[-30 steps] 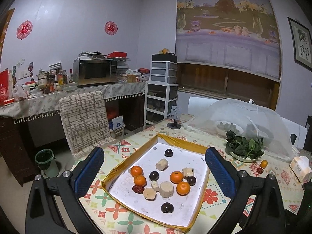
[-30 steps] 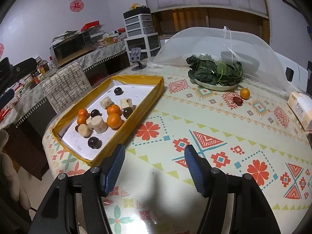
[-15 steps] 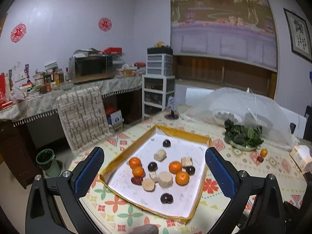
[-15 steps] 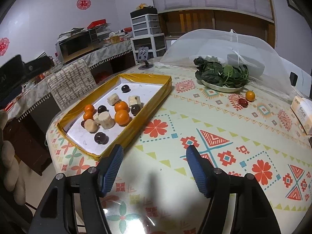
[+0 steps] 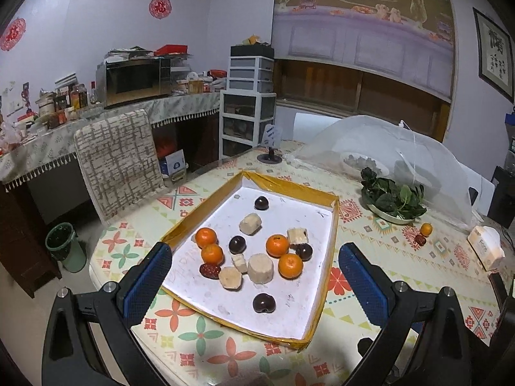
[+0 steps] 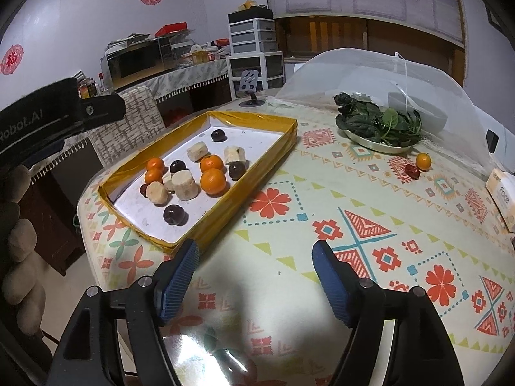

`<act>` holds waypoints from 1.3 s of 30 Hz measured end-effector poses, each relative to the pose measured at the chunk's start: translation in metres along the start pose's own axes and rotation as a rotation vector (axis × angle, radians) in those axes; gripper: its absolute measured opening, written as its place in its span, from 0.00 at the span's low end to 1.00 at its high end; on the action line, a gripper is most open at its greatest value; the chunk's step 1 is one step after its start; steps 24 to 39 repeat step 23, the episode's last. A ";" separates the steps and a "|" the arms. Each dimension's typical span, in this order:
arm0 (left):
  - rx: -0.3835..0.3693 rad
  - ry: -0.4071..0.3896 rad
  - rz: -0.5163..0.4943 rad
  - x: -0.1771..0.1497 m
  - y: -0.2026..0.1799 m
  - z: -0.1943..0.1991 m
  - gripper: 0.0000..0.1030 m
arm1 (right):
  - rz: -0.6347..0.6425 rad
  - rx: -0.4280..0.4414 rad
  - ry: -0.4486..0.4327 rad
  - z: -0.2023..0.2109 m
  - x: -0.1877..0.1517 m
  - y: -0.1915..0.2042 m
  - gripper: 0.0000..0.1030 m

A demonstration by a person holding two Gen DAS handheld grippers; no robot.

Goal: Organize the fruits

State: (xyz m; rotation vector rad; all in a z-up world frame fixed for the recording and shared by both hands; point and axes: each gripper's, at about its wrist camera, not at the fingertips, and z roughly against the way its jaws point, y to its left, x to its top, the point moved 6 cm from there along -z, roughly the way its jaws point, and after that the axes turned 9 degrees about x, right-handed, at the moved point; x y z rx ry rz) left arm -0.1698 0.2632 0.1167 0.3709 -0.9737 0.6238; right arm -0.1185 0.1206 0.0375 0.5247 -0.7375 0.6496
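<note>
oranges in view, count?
5. Four in the yellow-edged tray: two at its left, two centre-right. A smaller one sits beside the greens plate. None visibly hidden.

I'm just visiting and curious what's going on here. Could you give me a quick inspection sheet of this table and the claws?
Surface: patterned tablecloth.
Job's things: gold-edged tray holding four oranges, dark round fruits, pale cut pieces and a red date; another small orange and date lie outside it.
Clutter: plate of greens, mesh food cover, tissue pack.
Claws: left claw open, empty; right claw open, empty, jaws just opening.
Cables: nothing seen.
Surroundings: chair, crowded counter, microwave.
</note>
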 end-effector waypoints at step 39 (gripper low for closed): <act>0.025 0.051 0.025 -0.003 0.015 -0.026 1.00 | 0.014 0.011 0.031 -0.015 0.003 0.013 0.77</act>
